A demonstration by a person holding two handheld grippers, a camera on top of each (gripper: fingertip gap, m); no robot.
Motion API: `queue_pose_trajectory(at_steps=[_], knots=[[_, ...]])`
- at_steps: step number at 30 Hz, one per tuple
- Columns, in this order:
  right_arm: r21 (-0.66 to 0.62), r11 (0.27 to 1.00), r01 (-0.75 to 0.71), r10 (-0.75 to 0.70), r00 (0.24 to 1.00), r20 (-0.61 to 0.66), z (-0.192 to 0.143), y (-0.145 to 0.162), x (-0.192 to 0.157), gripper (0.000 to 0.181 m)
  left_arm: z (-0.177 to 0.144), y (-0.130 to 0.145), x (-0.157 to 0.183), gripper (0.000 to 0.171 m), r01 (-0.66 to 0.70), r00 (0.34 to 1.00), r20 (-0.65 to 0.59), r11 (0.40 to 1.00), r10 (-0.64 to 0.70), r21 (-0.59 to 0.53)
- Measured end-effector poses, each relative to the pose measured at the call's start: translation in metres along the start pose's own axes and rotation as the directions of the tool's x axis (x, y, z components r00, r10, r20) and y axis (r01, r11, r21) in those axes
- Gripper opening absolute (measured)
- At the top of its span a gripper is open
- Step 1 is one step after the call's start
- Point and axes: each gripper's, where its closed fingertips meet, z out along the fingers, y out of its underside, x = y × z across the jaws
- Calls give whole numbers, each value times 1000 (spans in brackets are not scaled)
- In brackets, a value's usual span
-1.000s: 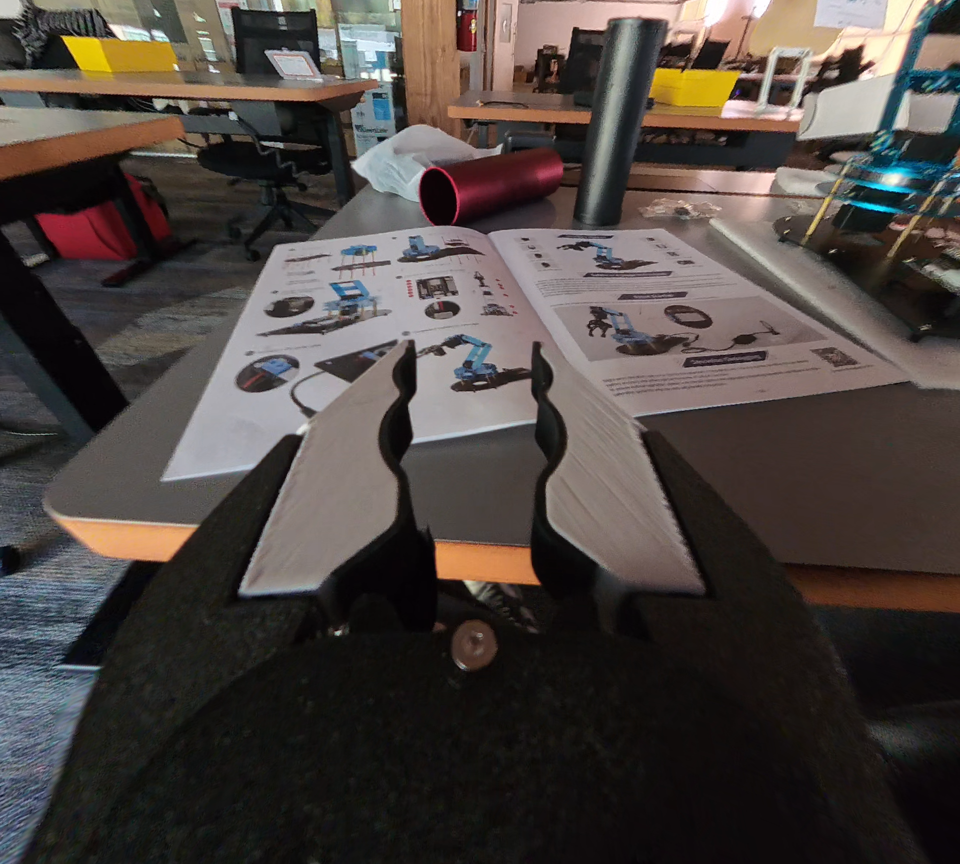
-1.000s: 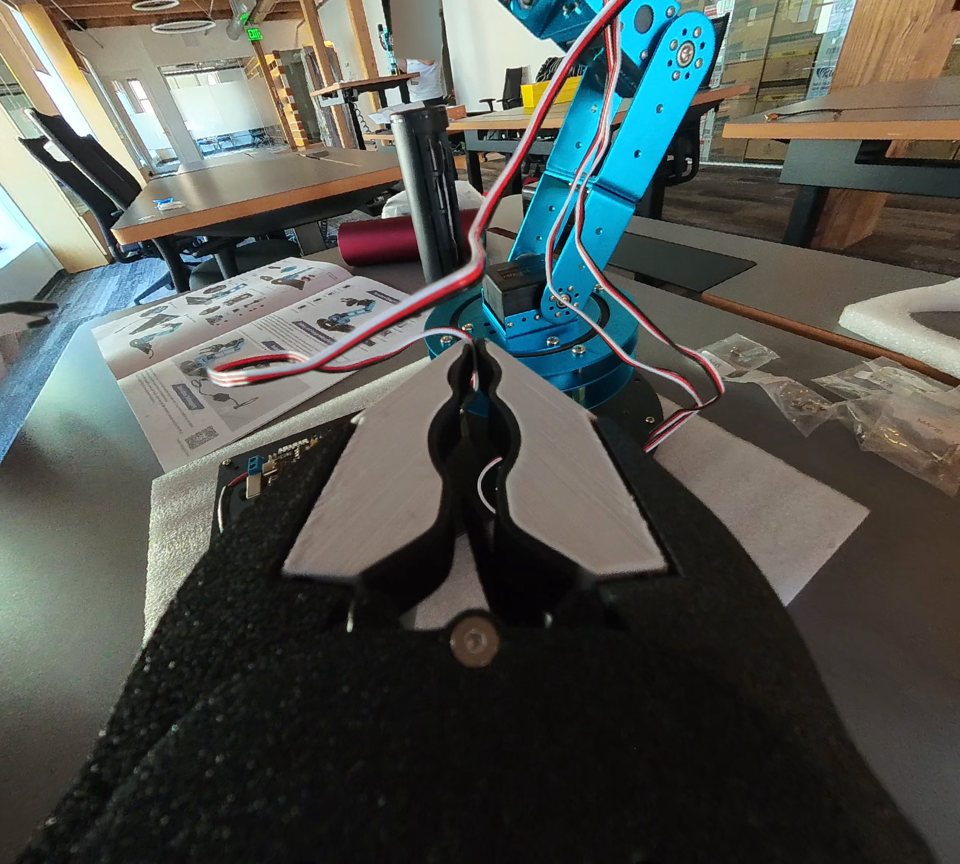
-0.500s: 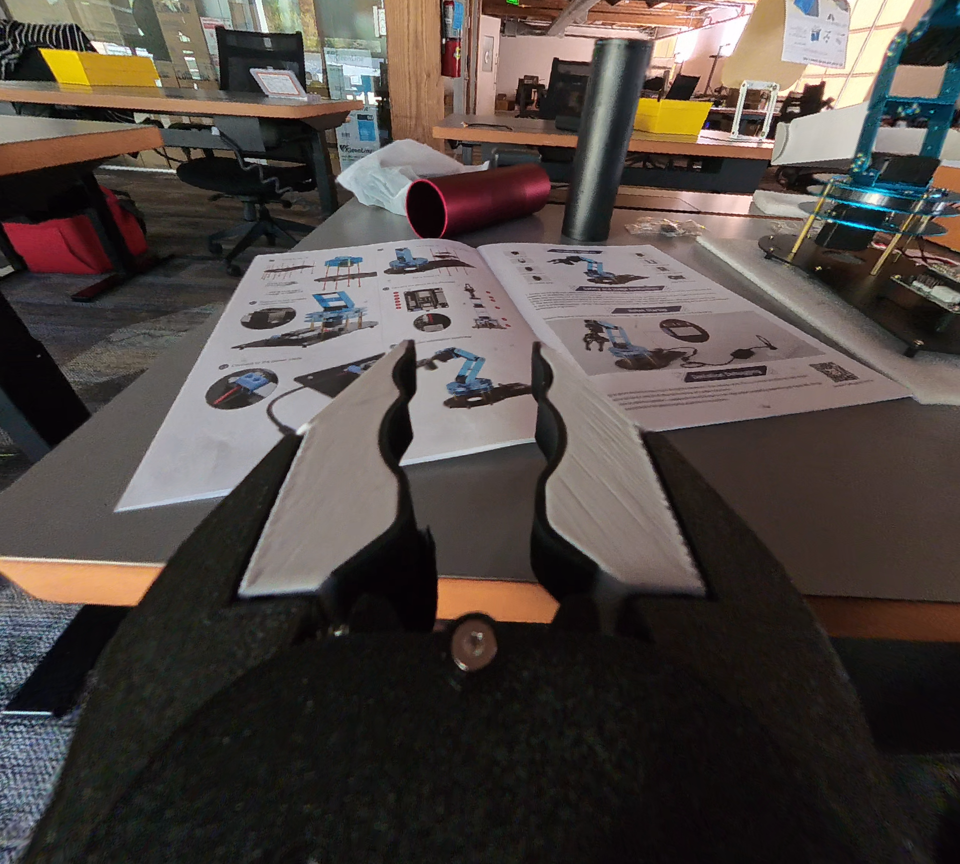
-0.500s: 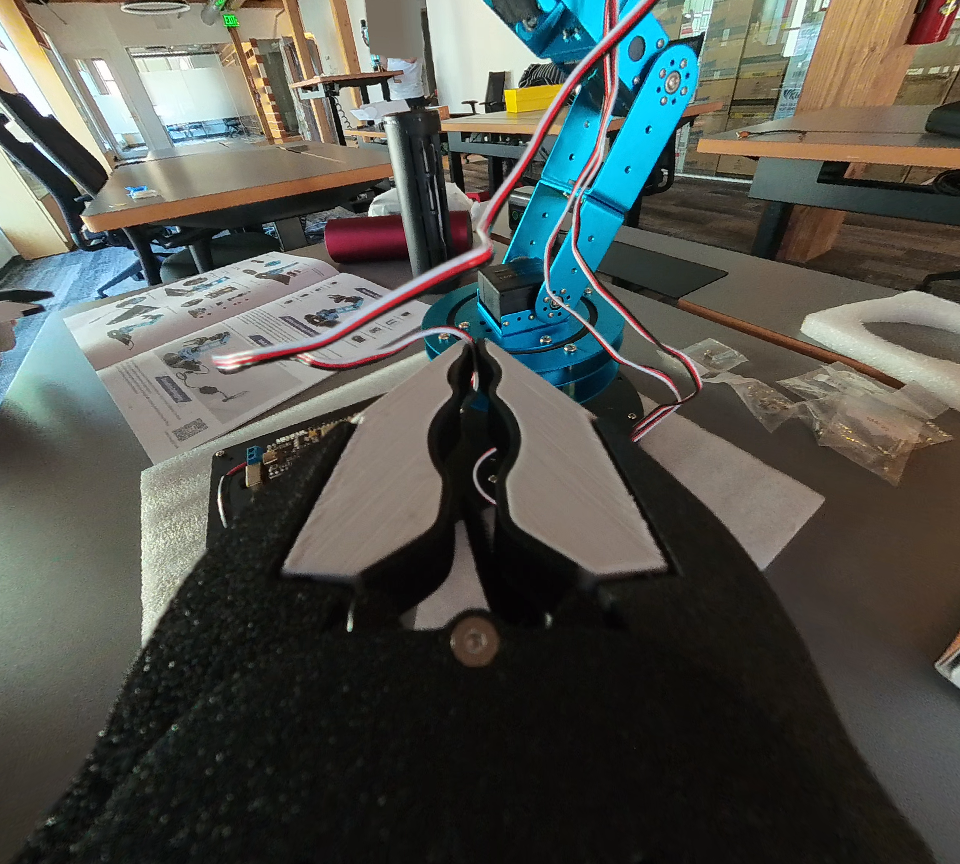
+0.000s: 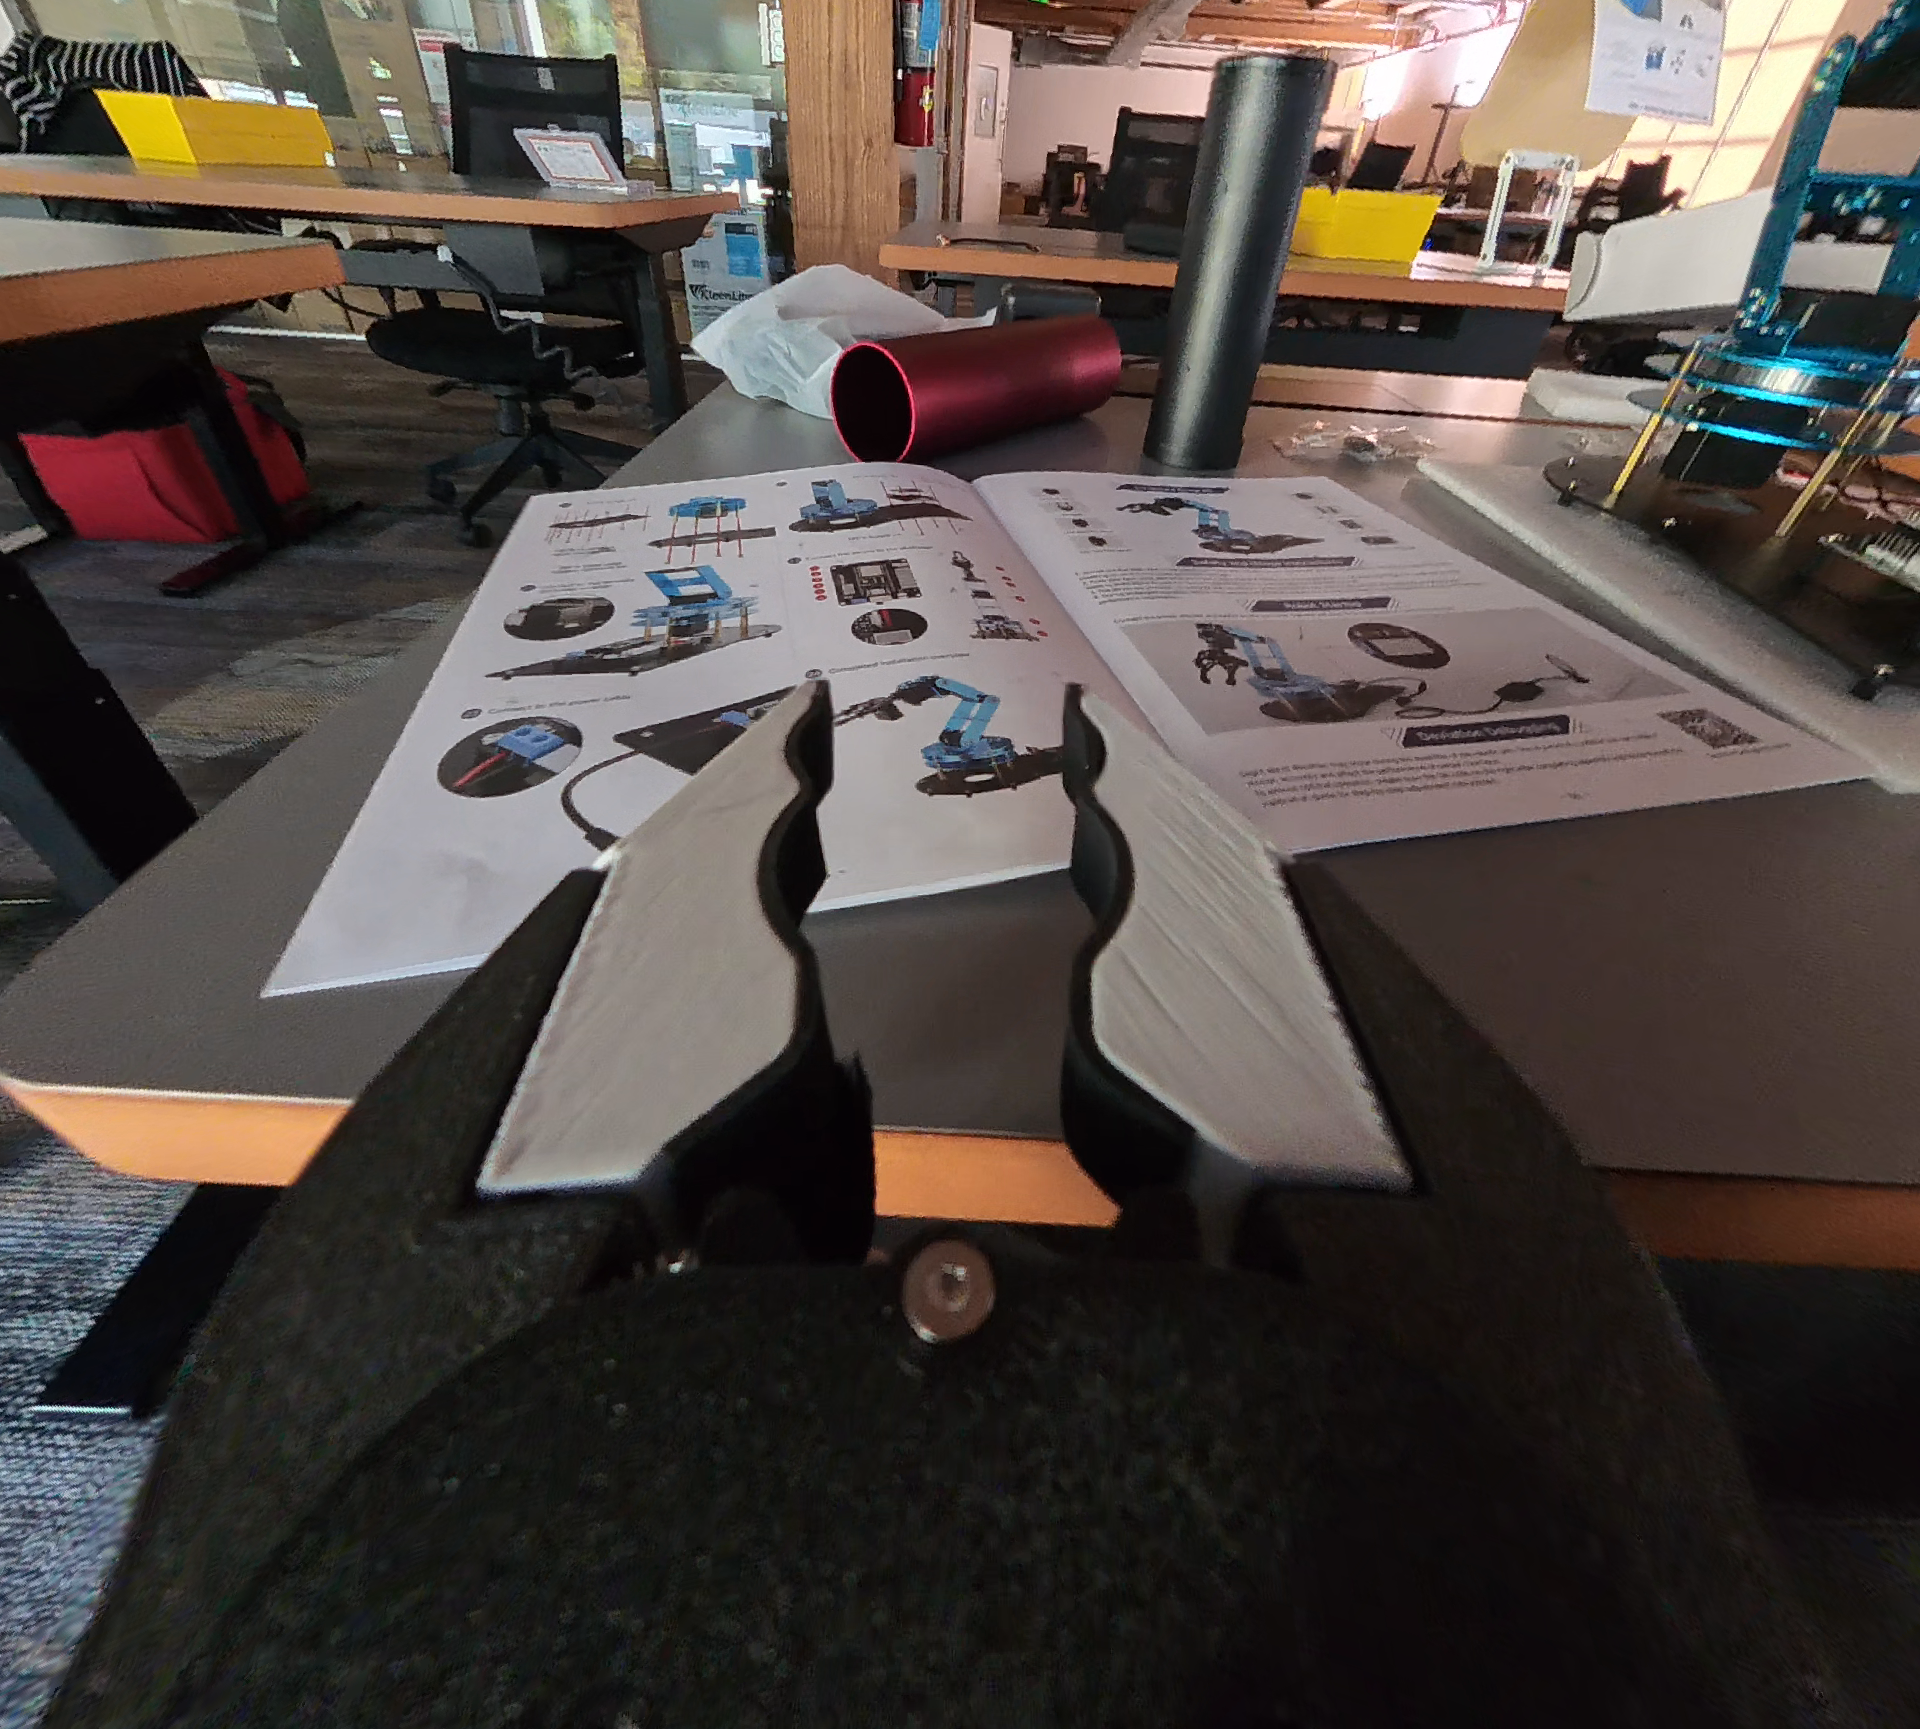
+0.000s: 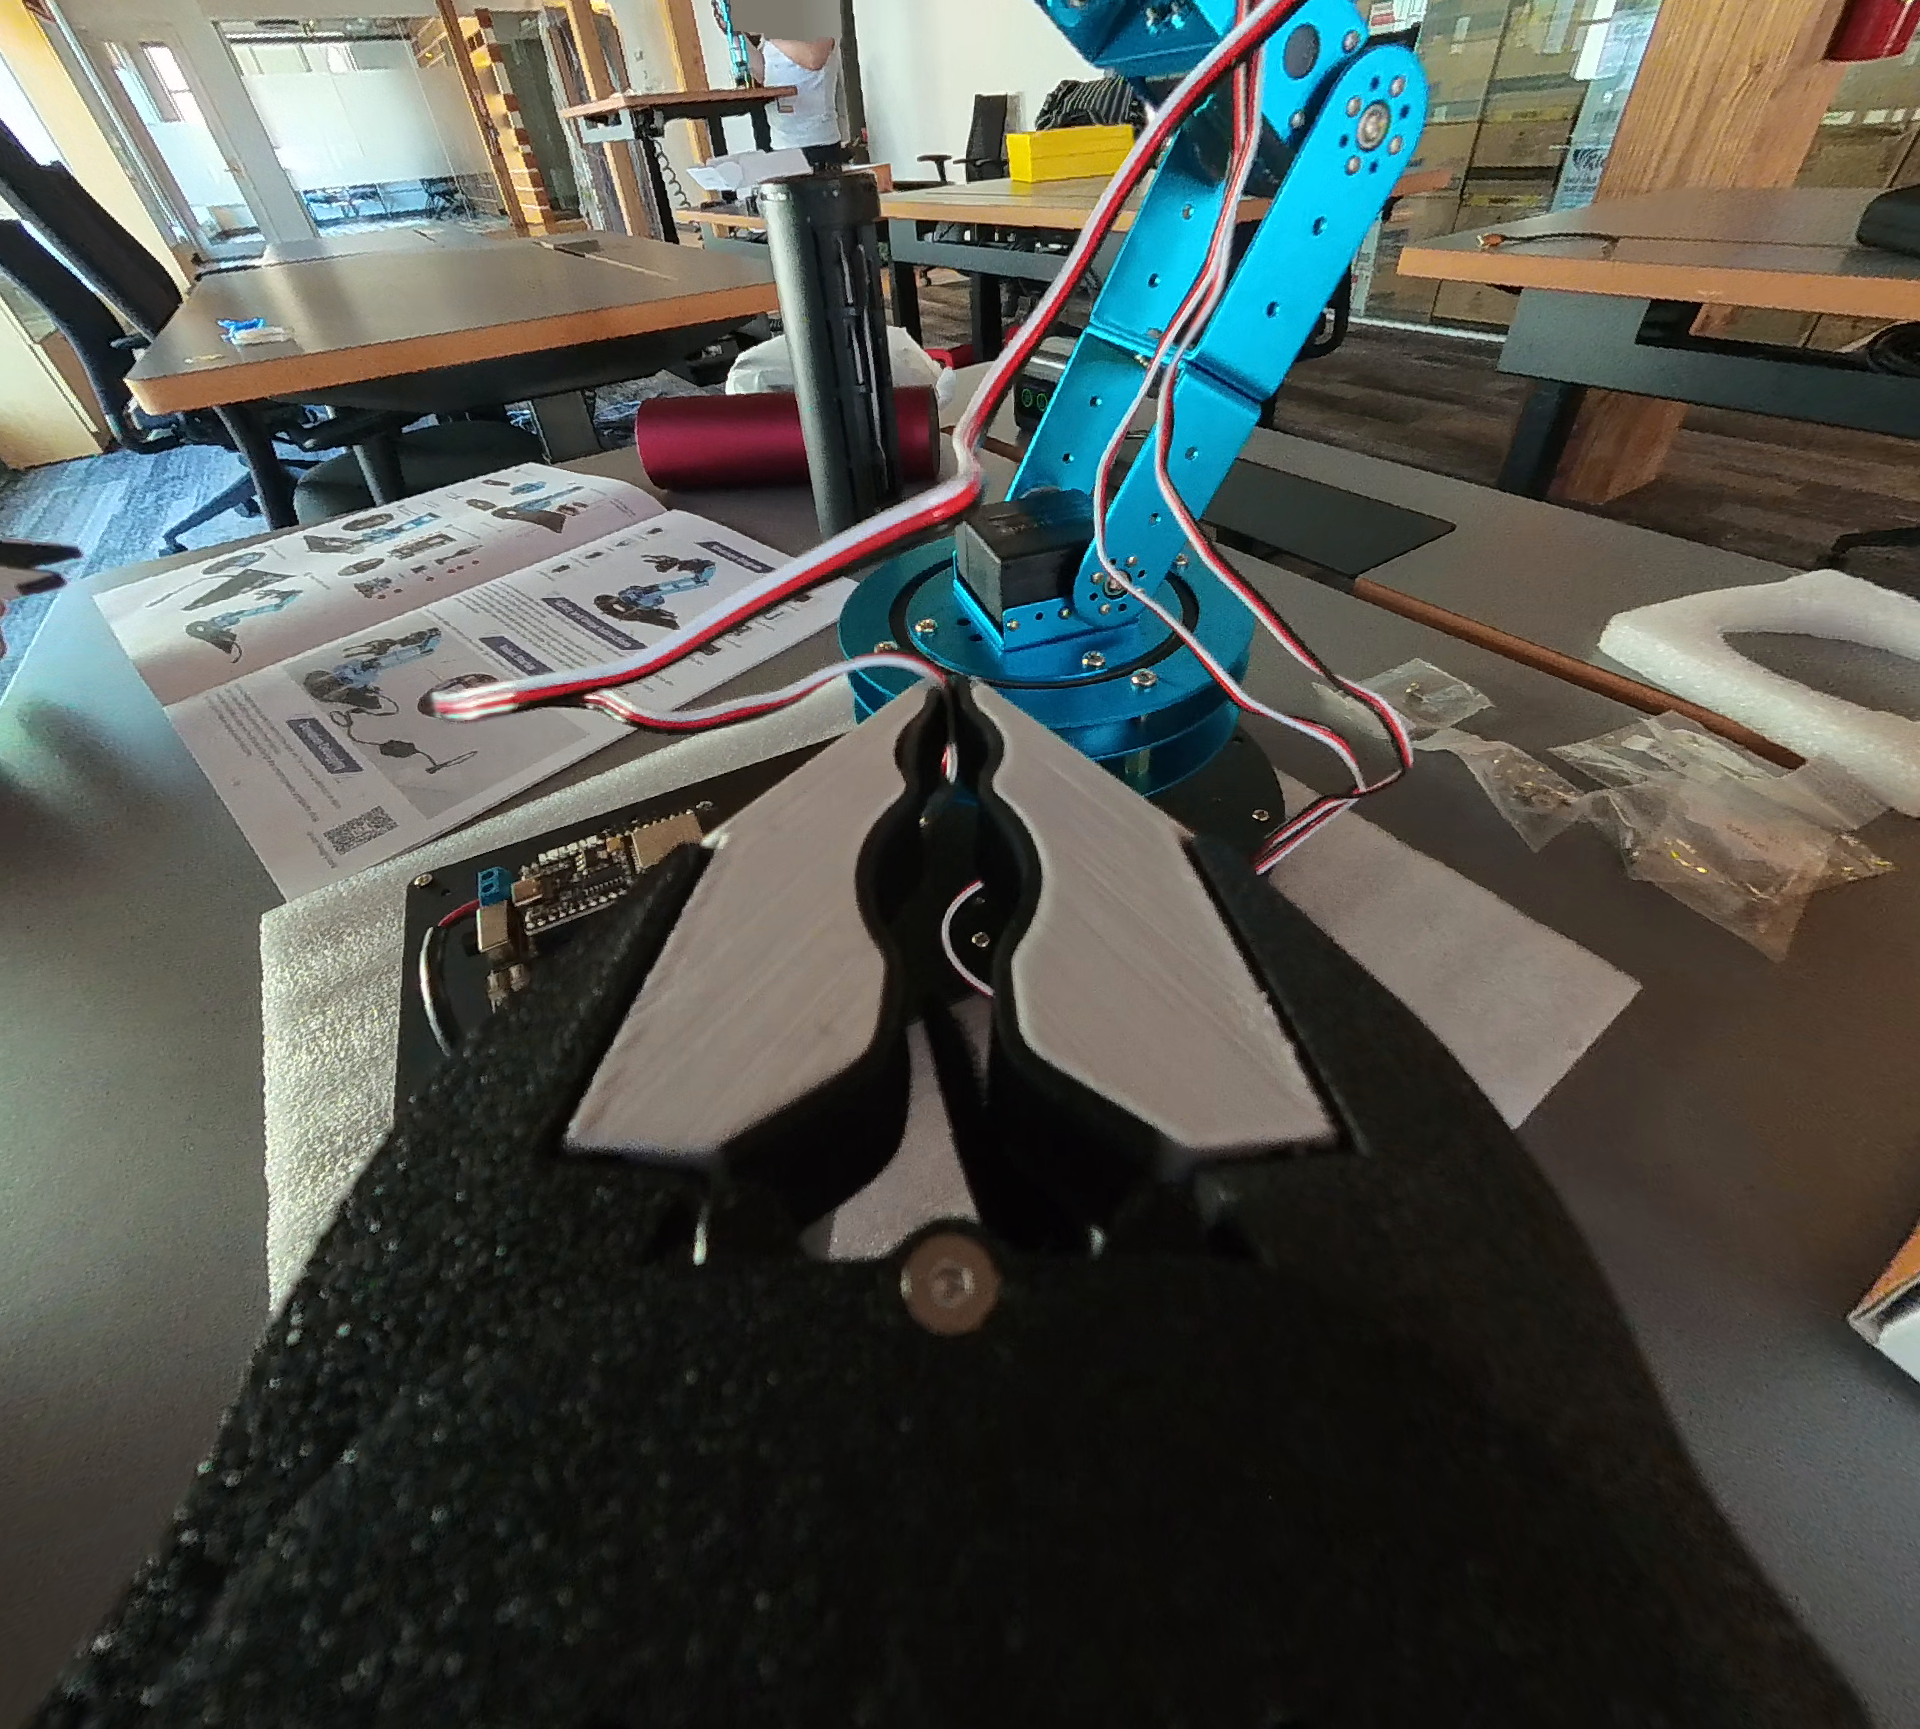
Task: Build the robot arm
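My right gripper (image 6: 956,697) is shut on a thin white, red and black servo wire (image 6: 831,673) just in front of the round base of a blue metal robot arm kit (image 6: 1164,432). Several more wires hang from the arm. The kit stands on a black baseplate with a circuit board (image 6: 582,858), which lies on a white foam sheet (image 6: 332,973). My left gripper (image 5: 945,713) is open and empty. It hovers at the table's near edge, over an open picture booklet (image 5: 935,619). The kit also shows at the right edge of the left wrist view (image 5: 1808,308).
A red tube (image 5: 977,412) lies behind the booklet, next to an upright black tube (image 5: 1236,266). Clear bags of small parts (image 6: 1704,838) and a white foam piece (image 6: 1766,671) lie right of the kit. Other desks, chairs and a standing person are farther off. The left gripper's tips are roughly 50 centimetres from the right gripper's.
My left gripper has moved forward over the table edge, still open. My right gripper stays shut on the wire and its view has shifted a little.
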Motion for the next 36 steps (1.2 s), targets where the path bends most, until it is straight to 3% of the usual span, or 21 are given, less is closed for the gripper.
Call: queue_pose_trajectory(at_steps=[11, 17, 36], knots=[[-6, 1000, -21, 21, 1000, -6, 0, 3, 4, 0, -2, 2, -7, 43, -5, 1000, 24, 1000, 6, -13], [-15, 1000, -23, 23, 1000, -7, 1, 5, 5, 0, -2, 7, -18, 41, -32, 993, 111, 998, 38, -50], [-37, 999, -36, 35, 999, -17, 3, 11, 10, 0, -1, 9, -18, 41, -26, 995, 96, 998, 30, -49]])
